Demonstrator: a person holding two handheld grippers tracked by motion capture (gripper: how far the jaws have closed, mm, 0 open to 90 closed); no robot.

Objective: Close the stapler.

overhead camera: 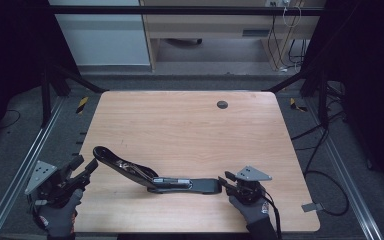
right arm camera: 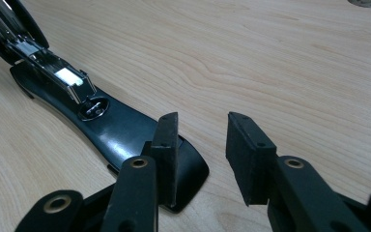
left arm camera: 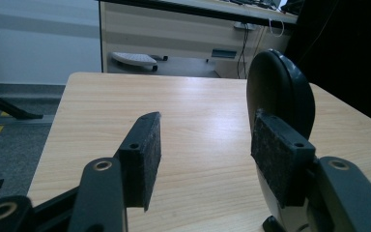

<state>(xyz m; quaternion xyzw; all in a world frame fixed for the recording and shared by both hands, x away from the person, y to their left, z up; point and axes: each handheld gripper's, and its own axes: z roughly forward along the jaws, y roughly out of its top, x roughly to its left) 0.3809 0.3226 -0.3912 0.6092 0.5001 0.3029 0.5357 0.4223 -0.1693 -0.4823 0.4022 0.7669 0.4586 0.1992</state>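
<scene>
two open grippers (overhead camera: 91,165) (overhead camera: 223,180) at opposite ends of a black stapler (overhead camera: 150,177)

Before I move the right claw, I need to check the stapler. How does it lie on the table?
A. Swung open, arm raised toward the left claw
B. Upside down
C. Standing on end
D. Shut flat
A: the stapler has its base flat by the right claw, while its arm rises toward the left claw.
</scene>
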